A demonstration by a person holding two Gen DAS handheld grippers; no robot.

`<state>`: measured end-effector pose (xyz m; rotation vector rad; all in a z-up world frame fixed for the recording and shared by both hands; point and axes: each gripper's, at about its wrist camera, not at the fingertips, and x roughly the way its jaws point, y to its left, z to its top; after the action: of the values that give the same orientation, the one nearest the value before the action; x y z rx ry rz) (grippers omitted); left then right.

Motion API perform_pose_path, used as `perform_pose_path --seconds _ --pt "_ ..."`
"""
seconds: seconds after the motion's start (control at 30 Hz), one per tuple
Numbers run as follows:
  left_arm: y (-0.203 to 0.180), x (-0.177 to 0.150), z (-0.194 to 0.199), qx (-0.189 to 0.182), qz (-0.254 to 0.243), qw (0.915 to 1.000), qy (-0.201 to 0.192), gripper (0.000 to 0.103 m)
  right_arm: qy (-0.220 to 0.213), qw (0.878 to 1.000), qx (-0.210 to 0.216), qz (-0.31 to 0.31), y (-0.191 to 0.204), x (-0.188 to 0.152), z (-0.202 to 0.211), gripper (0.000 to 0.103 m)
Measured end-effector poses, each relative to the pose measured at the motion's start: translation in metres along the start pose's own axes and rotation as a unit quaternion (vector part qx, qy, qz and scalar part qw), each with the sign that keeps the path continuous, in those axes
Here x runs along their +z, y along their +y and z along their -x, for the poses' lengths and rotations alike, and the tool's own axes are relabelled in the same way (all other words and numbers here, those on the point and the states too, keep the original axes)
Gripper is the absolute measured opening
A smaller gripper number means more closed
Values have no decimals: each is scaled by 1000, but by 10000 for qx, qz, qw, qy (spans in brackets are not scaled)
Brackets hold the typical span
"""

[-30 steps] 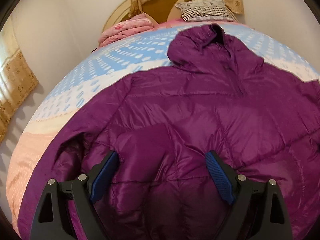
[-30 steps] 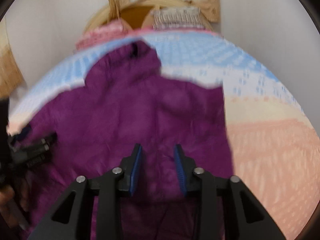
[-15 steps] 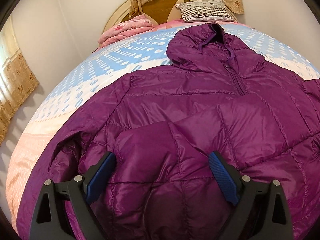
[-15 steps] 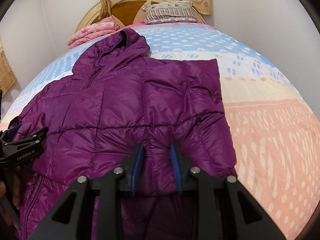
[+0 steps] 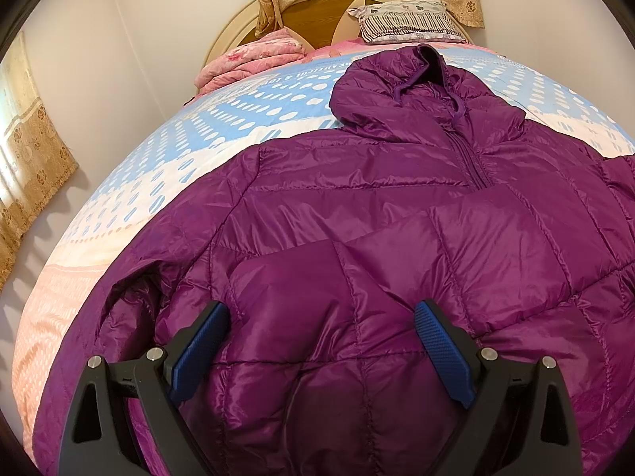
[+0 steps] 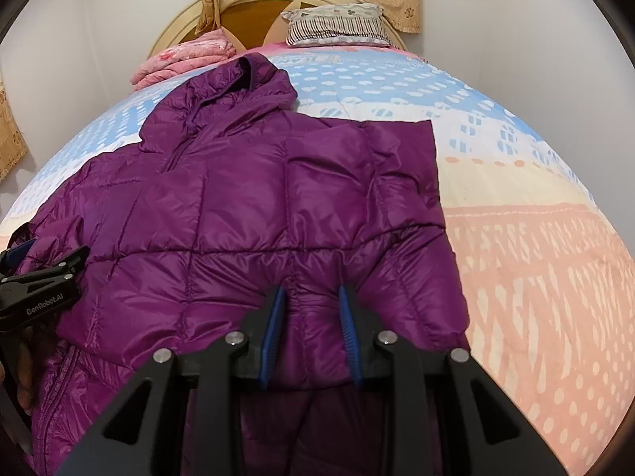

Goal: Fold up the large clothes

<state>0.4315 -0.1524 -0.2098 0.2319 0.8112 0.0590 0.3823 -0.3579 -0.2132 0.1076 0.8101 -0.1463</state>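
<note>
Covering a patterned bed [image 6: 535, 261], a purple puffer jacket [image 6: 246, 198] lies face up, one sleeve folded across its front; the other side and hem look unfolded. Right gripper [image 6: 311, 319] pinches jacket fabric narrowly, while left gripper [image 5: 321, 351] hovers spread wide.

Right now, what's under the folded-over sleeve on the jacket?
The sleeve lies across the purple jacket front, covering the lower zipper; only its upper run shows. Right gripper jaws pinch the sleeve. Anything beneath is hidden.
</note>
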Motion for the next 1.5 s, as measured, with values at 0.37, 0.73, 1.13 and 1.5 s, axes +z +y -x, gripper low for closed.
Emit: perform_pose_path --seconds 0.37,0.73,1.13,1.5 --pt "24 5 14 -90 -53 9999 126 96 128 9997 199 4 -1 5 5 45" --pt "253 -88 110 921 1062 9897 -275 96 -214 9983 493 244 9 -41 107 84" --pt "371 -224 91 648 2982 9489 809 74 -602 9865 833 1276 87 -80 139 86" --pt "321 -118 178 1296 1686 9731 -883 7 -943 9849 806 1209 79 -85 156 88"
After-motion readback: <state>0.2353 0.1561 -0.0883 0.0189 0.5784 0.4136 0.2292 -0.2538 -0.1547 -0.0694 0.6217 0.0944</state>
